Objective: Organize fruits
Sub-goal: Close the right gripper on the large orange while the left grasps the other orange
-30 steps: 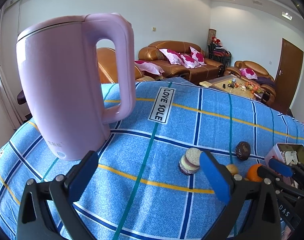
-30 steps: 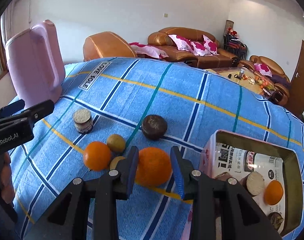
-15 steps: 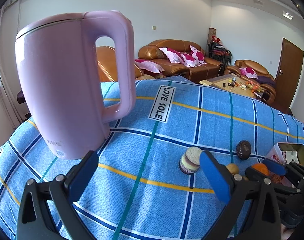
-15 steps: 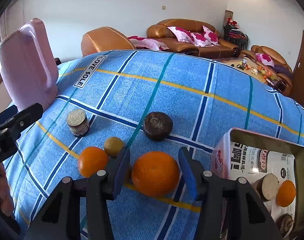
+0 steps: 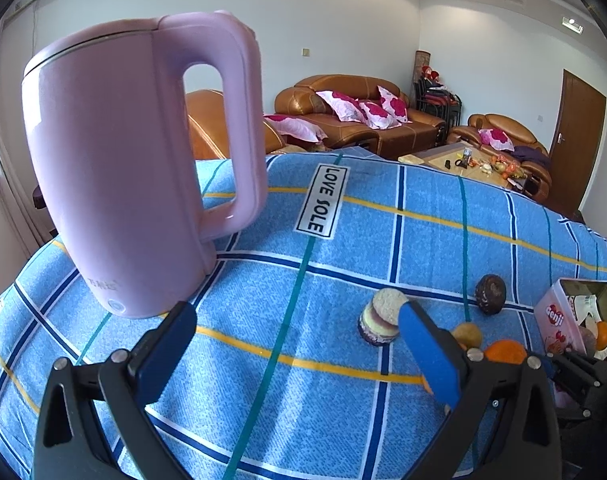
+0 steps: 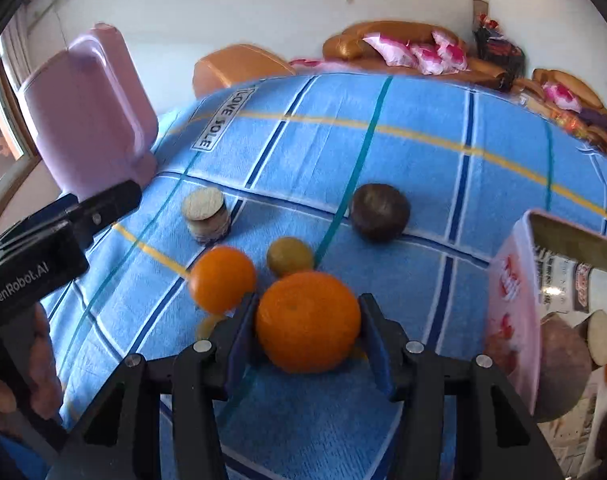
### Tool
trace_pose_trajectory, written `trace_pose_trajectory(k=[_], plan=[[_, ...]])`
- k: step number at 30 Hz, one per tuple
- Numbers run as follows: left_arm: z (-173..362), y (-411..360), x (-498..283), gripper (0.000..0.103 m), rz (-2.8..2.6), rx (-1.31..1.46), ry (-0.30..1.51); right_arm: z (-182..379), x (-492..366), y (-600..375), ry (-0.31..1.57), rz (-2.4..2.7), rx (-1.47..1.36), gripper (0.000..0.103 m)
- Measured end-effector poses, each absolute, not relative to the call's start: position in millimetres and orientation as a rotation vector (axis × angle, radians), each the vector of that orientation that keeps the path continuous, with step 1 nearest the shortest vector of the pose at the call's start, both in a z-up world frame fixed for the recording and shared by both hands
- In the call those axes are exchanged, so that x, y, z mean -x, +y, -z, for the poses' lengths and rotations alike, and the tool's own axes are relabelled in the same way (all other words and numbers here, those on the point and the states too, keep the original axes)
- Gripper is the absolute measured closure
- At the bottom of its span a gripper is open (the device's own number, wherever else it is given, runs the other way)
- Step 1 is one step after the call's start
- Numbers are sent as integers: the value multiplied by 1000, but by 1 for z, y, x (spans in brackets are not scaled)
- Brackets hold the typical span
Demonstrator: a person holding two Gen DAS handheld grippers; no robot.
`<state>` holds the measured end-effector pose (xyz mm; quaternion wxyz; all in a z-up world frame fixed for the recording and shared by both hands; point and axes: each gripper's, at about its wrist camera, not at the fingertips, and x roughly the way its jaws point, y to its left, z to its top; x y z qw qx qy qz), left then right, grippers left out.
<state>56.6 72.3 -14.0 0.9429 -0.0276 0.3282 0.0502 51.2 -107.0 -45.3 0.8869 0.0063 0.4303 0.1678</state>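
Note:
A large orange [image 6: 307, 320] rests on the blue checked cloth between the pads of my right gripper [image 6: 308, 299]. The pads stand close against its two sides, and the gripper is open. Just beyond lie a smaller orange [image 6: 223, 278], a yellow-green fruit [image 6: 289, 256], a dark brown fruit [image 6: 379, 212] and a layered round piece [image 6: 205, 216]. At the right stands a pink tin box [image 6: 511, 280] with fruit inside. My left gripper [image 5: 295, 316] hovers wide open over bare cloth, nothing between its fingers.
A tall pink kettle [image 5: 123, 180] stands on the cloth at the far left, just ahead of the left gripper. A hand [image 6: 39, 380] holds the left gripper's black body at the left edge. Sofas and a coffee table fill the room behind.
The right gripper's jaws widened, then it tipped down and pushed forward, so the large orange now sits between its pads. The left gripper kept still.

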Motion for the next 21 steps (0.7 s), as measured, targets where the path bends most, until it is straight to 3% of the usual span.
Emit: trace_pose_trajectory(k=[4,13,21], plan=[[14,68,-58,0,-53,44,658,42,-46,-107,886,-339,-21,54],[35,29,-70,2,230,9,752,-1,-9,-160,679,-186,-186,54],[53,10,-85,30,331,32,886,-10,-1,-163,597,-160,-216,54]])
